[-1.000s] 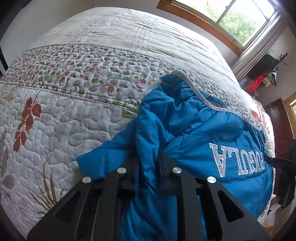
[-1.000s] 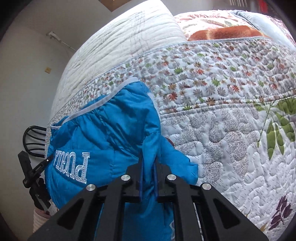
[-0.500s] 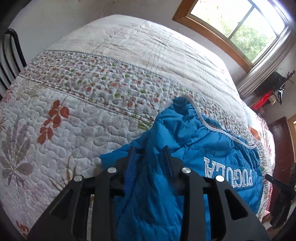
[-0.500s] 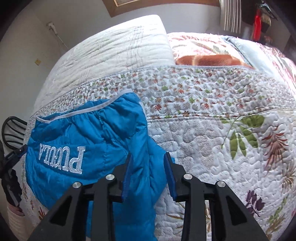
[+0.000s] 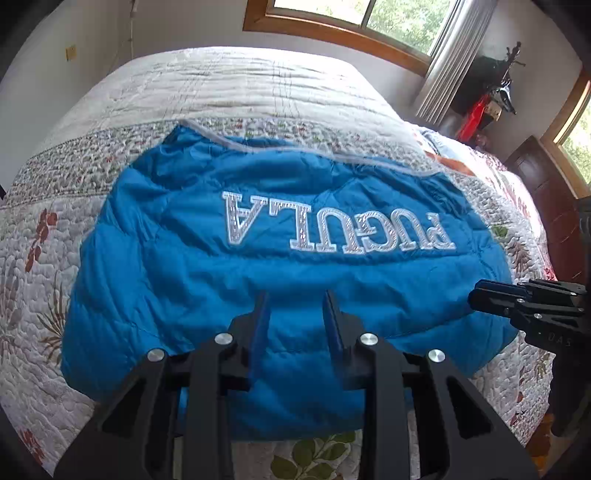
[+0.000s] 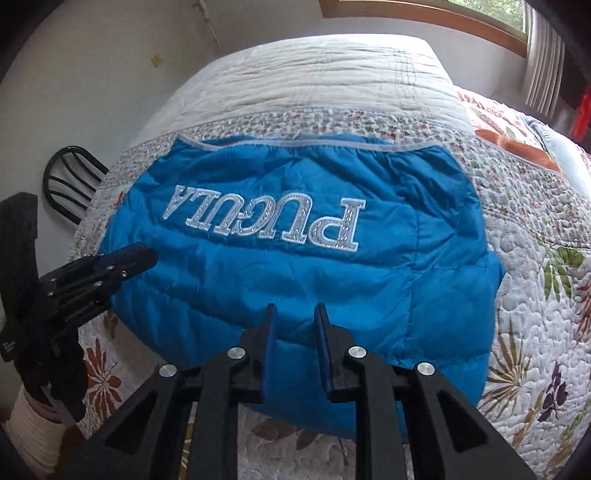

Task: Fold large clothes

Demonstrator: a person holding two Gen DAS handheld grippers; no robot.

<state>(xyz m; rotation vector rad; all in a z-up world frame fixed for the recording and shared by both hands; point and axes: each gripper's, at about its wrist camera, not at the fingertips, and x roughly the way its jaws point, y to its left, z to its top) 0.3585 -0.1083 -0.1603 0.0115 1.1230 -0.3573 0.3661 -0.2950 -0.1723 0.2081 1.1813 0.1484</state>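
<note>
A blue puffer jacket (image 5: 280, 258) with silver letters lies flat on the quilted bed (image 5: 236, 85), its sleeves out of sight. It also shows in the right wrist view (image 6: 295, 258). My left gripper (image 5: 295, 299) is open and empty above the jacket's near edge. My right gripper (image 6: 293, 312) is open and empty above the same near edge. The right gripper shows at the right of the left wrist view (image 5: 480, 293). The left gripper shows at the left of the right wrist view (image 6: 144, 254).
The floral quilt (image 6: 535, 295) covers the whole bed. A black chair (image 6: 70, 184) stands by the wall on the left. A window (image 5: 369, 18) with curtains is behind the bed. A dark wooden headboard (image 5: 539, 184) and pillows are on the right.
Both grippers let go of the jacket's folded sleeves, opened and drew back toward the near edge. The jacket now lies flat in a compact shape.
</note>
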